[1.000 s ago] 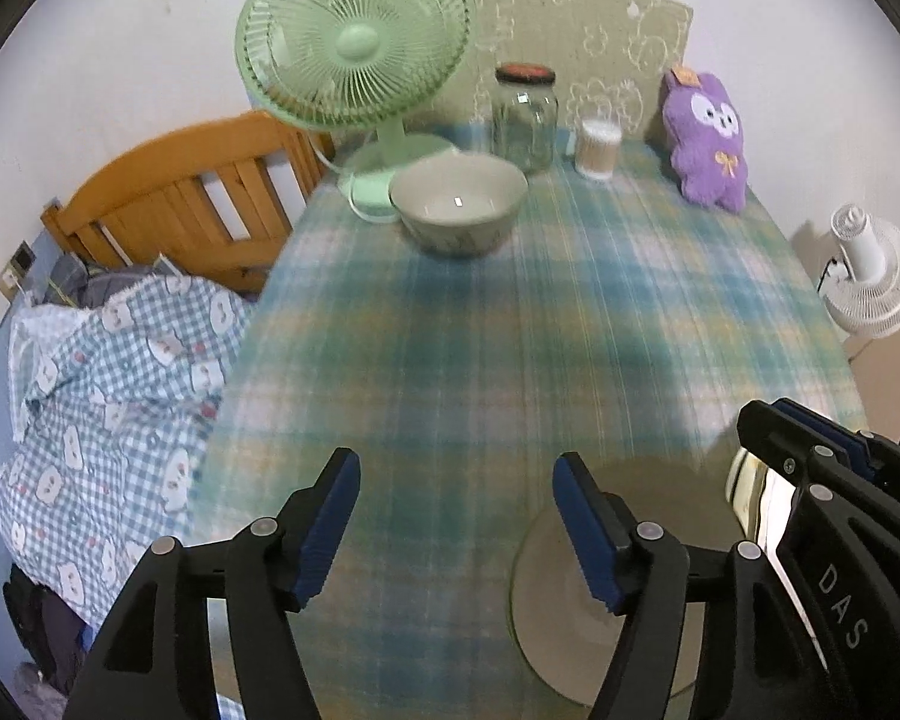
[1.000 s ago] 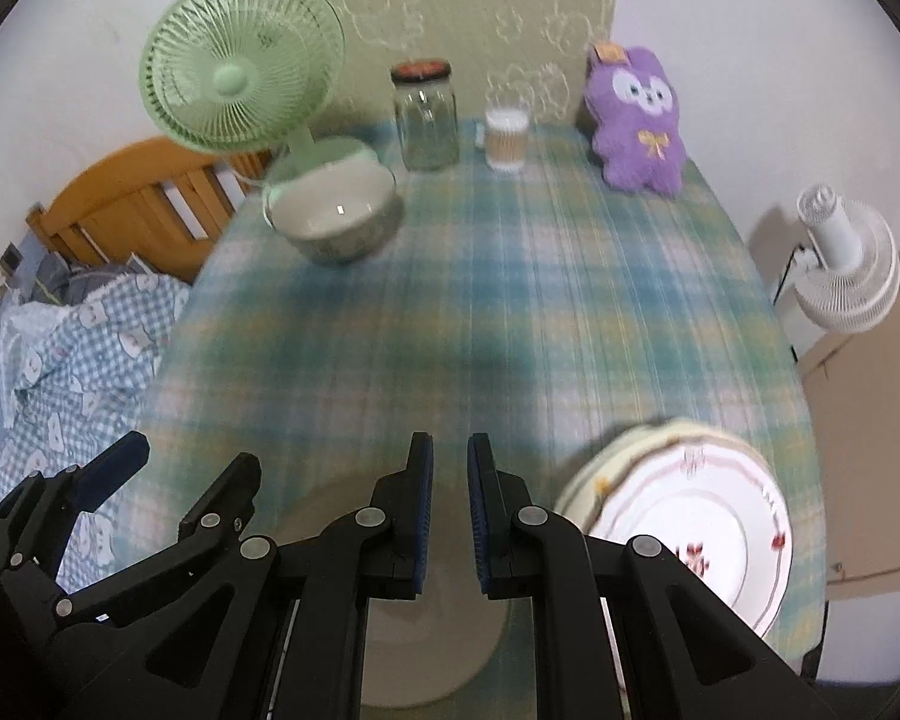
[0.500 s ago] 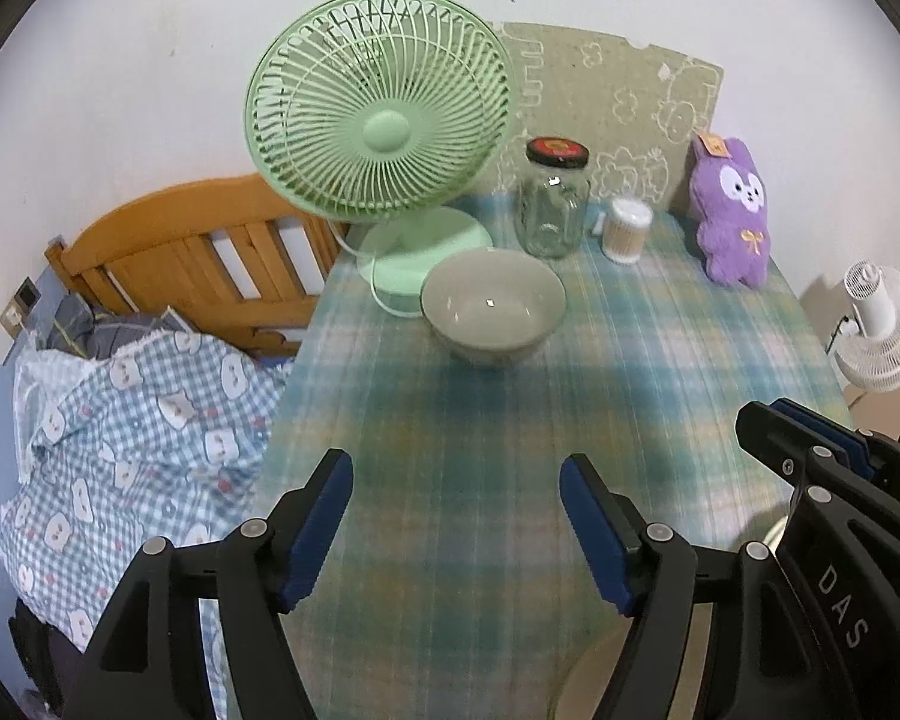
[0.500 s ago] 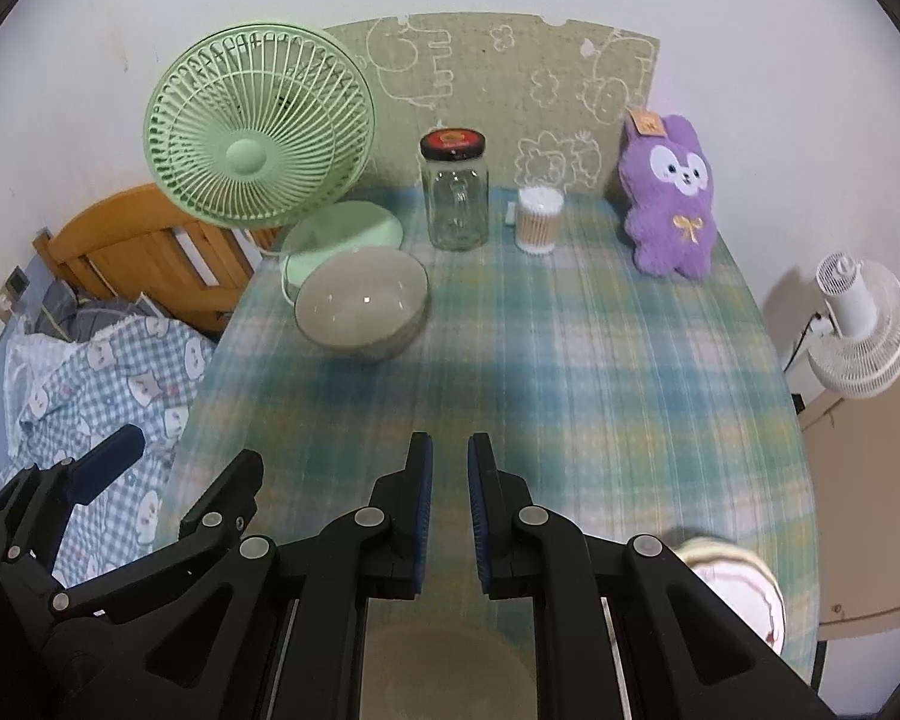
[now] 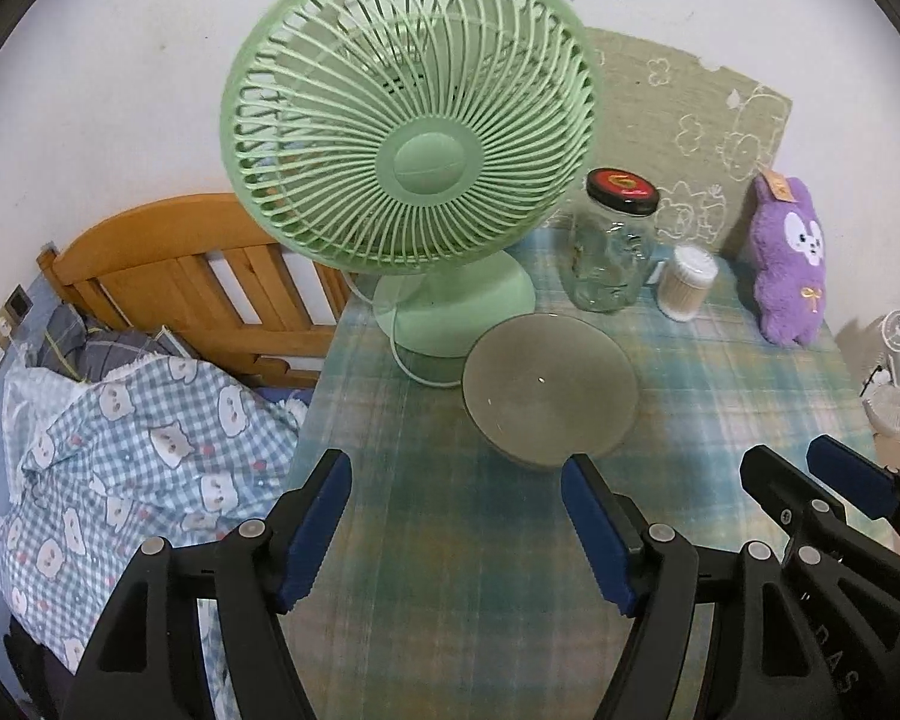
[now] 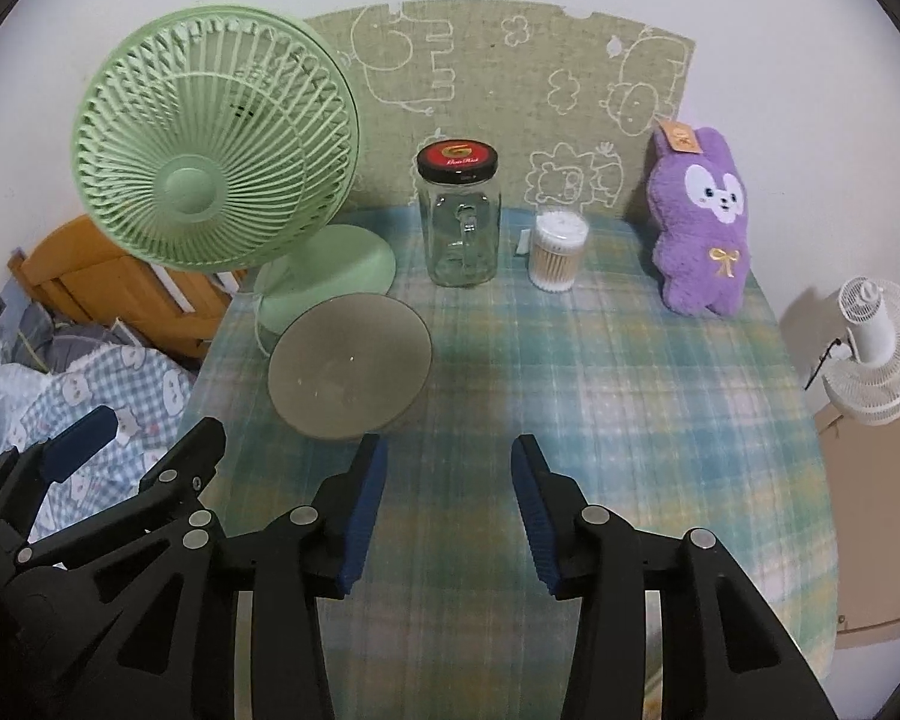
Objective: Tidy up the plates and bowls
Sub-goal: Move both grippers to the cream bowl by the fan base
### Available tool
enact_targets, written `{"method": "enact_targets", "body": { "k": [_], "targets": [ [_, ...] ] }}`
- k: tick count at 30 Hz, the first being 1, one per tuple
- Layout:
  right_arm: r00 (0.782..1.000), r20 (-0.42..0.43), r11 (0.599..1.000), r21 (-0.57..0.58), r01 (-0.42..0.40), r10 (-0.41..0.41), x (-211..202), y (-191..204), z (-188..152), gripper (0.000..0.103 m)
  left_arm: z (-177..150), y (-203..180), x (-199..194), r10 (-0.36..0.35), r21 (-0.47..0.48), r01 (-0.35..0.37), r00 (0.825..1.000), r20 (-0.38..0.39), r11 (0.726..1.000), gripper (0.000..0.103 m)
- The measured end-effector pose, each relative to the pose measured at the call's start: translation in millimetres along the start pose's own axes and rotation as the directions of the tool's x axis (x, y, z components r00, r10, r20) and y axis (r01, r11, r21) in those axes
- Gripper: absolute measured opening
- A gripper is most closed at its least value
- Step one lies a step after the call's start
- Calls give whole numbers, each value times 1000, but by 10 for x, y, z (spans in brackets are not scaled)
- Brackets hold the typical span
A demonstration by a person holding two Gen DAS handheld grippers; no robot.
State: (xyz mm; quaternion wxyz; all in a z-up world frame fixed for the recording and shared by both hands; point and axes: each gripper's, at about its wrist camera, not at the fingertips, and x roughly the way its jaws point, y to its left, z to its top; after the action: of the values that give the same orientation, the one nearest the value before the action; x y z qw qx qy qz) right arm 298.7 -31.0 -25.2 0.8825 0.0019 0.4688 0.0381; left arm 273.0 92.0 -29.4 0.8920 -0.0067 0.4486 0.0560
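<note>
A grey-beige ceramic bowl [image 5: 551, 389] stands upright on the plaid tablecloth in front of the green fan's base; it also shows in the right wrist view [image 6: 350, 365]. My left gripper [image 5: 456, 531] is open and empty, its right fingertip just short of the bowl's near rim. My right gripper [image 6: 447, 501] is open and empty, to the right of the bowl and a little nearer than it. The plates are out of view.
A green desk fan [image 5: 411, 138] stands at the table's back left, close behind the bowl. A glass jar with a red lid [image 6: 459, 222], a cotton-swab tub [image 6: 558, 249] and a purple plush [image 6: 702, 222] line the back. A bed lies left of the table [image 5: 426, 600].
Both grippers have moved forward toward the bowl, which is much nearer now. The plates have dropped out of view. My right gripper has opened from shut.
</note>
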Motion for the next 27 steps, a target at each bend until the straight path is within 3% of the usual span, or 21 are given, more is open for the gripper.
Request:
{"method": "enact_targets", "body": {
  "k": [4,8,10,16,23,27],
  "targets": [
    [1000,-4,1000,10,1,-1,239,17,147,50,110,11,240,-7,16,7,1000,-4,1000,75],
    [1000,14,999,19,26,-26,457,2,283,68,212,41,500,-11,18,11,1000,-13,1000,75],
    [999,21,999,19,27,-27,558,-14,350,71,236,63,629,-15,20,16,1000,-27,1000,75],
    [999,14,999,2,46,-46,898,19,505,71,255,-11,924,-25,75,28,999,-45,997,74],
    [999,-1,999,-26,40,-40,1219,103,567,70,319,15,1199,-45,17,47,997,-63,999,74],
    [999,-29,1000,-11,23,-23,1382,122,562,56,359,-11,1292,-10,29,12,999,-52,1000,73]
  ]
}}
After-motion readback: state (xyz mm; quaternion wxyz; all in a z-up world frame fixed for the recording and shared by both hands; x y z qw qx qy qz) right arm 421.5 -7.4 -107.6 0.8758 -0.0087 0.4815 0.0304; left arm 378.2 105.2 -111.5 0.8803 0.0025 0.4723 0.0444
